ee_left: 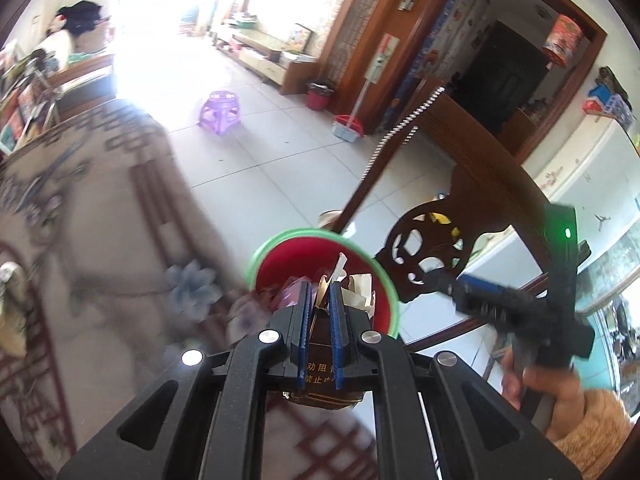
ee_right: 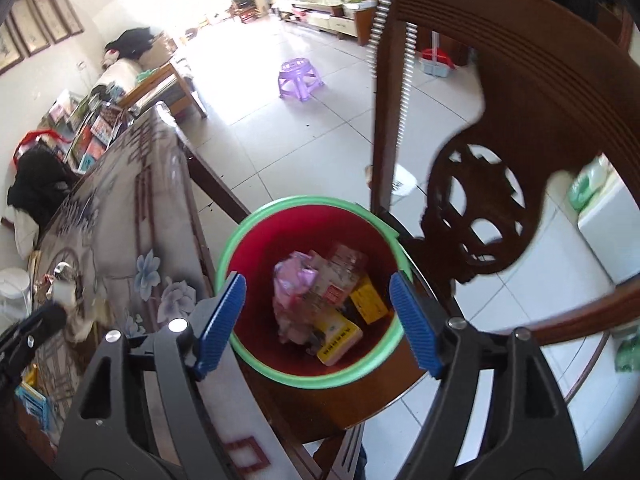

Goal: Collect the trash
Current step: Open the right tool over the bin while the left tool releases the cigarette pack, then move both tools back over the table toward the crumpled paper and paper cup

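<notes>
Nearest in the left wrist view, the left tongs [ee_left: 320,308] are clamped tight on a dark brown pack [ee_left: 320,372] with gold print, its torn gold top poking up between the blue pads [ee_left: 306,312]. They hang right over the near rim of the bin [ee_left: 260,252], red inside with a green rim. On the right, a hand [ee_left: 560,396] in a fuzzy orange sleeve [ee_left: 592,436] carries the right tongs [ee_left: 460,286], blurred in this view.

The right wrist view is clearer: the right tongs [ee_right: 318,316] stand wide open, nothing between the pads [ee_right: 416,324], poised above the bin [ee_right: 280,208]. Inside lies the trash: a crumpled pink bag [ee_right: 292,280], a yellow box [ee_right: 340,340], a clear wrapper [ee_right: 344,264] with a red label.

The bin sits on a wooden chair [ee_right: 520,92], just right of the worktop [ee_right: 120,208] with its flowered cloth. Farther off, a purple stool [ee_right: 298,80] stands alone on the tiled floor [ee_right: 280,140].
</notes>
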Available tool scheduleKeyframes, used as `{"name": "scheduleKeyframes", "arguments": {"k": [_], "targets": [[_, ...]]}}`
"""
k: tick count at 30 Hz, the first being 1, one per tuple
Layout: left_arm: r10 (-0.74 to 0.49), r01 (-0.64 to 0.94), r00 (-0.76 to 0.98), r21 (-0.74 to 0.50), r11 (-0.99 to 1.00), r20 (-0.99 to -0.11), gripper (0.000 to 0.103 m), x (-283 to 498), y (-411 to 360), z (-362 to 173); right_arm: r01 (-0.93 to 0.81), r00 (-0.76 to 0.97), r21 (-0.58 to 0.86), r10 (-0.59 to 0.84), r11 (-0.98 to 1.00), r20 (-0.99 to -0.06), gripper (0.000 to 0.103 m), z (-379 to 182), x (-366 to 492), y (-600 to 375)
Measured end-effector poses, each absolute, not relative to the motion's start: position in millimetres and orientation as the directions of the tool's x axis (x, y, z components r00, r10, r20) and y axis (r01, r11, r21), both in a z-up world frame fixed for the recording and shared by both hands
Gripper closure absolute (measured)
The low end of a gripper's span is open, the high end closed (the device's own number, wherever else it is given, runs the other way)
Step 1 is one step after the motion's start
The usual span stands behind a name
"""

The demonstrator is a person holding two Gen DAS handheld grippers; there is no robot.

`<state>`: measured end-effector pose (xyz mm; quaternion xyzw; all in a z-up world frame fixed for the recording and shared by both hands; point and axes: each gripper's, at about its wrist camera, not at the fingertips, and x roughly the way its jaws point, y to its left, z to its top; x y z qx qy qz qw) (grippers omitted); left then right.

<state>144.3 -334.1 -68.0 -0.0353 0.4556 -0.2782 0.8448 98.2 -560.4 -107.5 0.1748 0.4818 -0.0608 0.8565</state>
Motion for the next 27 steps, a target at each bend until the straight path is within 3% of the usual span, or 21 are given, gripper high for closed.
{"name": "scheduleKeyframes", "arguments": {"k": [2, 4, 5, 6, 15, 27], "targets": [[-0.516, 0.461, 0.419, -0.314, 0.83, -0.747, 0.095, 153, -353, -69, 0.309, 0.52, 0.239, 0.046, 0.921, -0.853, 0.03, -110, 85, -575], [-0.528, 0.469, 0.405, -0.326, 0.821, -0.747, 0.075, 164, -371, -70, 0.332, 0.516, 0.228, 0.026, 0.915, -0.856, 0.03, -109, 76, -584], [-0.529, 0.467, 0.404, -0.329, 0.821, -0.746, 0.051, 166, -375, -69, 0.342, 0.517, 0.223, 0.016, 0.913, -0.856, 0.03, -108, 72, -588], [-0.534, 0.462, 0.413, -0.335, 0.821, -0.738, 0.047, 168, -379, -68, 0.355, 0.519, 0.218, 0.002, 0.909, -0.855, 0.03, -106, 67, -593], [-0.479, 0.404, 0.437, -0.309, 0.861, -0.761, 0.044, 150, -330, -77, 0.383, 0.529, 0.216, -0.021, 0.898, -0.848, 0.03, -98, 47, -590], [-0.27, 0.058, 0.509, -0.28, 0.958, -0.817, 0.044, 93, -143, -104, 0.13, 0.504, 0.251, 0.154, 0.959, -0.85, 0.03, -101, 93, -457]]}}
